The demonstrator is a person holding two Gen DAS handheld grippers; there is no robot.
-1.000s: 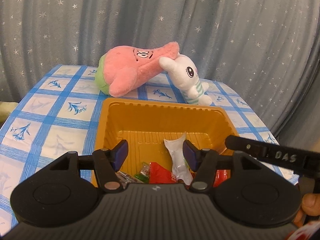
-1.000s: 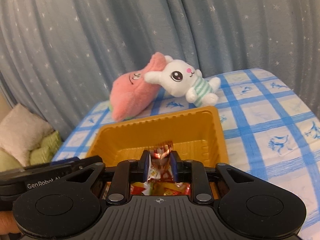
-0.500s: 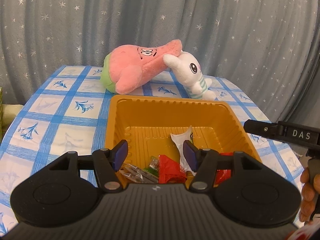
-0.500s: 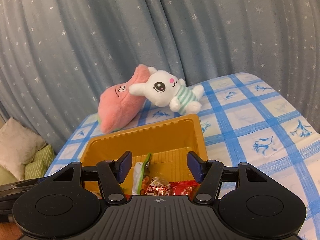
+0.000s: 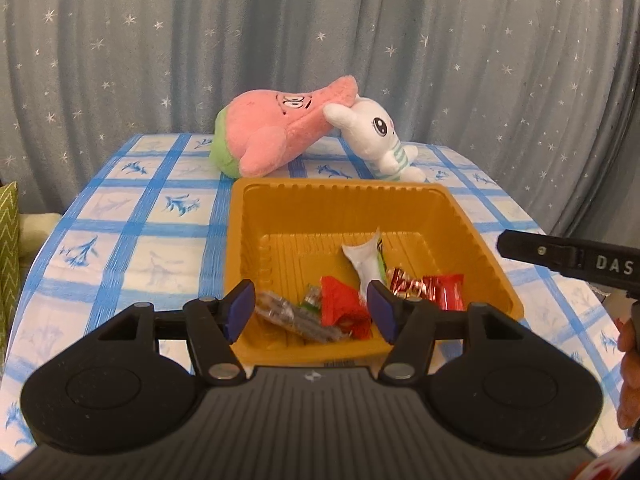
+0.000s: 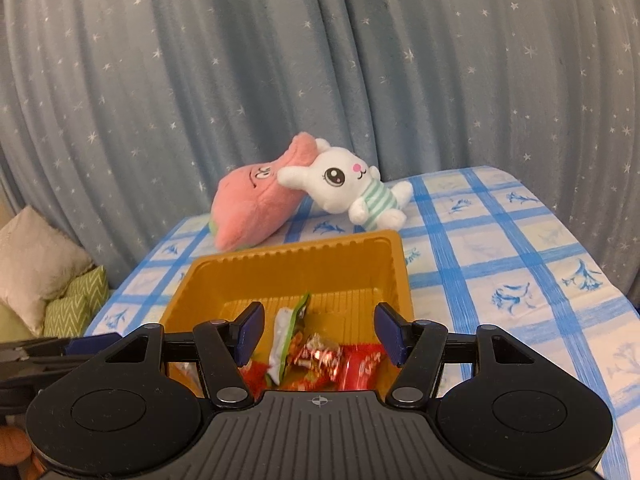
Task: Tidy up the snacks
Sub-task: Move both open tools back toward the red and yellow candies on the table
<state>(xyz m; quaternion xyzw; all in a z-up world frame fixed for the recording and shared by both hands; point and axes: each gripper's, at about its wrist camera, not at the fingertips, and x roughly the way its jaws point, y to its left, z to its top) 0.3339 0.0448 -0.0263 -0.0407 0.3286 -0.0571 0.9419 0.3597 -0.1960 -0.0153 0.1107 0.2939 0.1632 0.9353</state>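
1. Both grippers, left gripper (image 5: 311, 312) and right gripper (image 6: 318, 334), hang released and empty over my orange tray (image 5: 340, 192).
2. Snacks (image 5: 344, 304) lie inside; I judge the drop finished.
3. Next I need another loose snack; none shows.

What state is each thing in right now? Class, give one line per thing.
Left gripper: open, holding nothing.
Right gripper: open, holding nothing.
Orange tray: upright on the table, partly filled.
Wrapped snacks: loose in the tray's near end.
Pink star plush: lying on its side.
White bunny plush: leaning against the pink plush.
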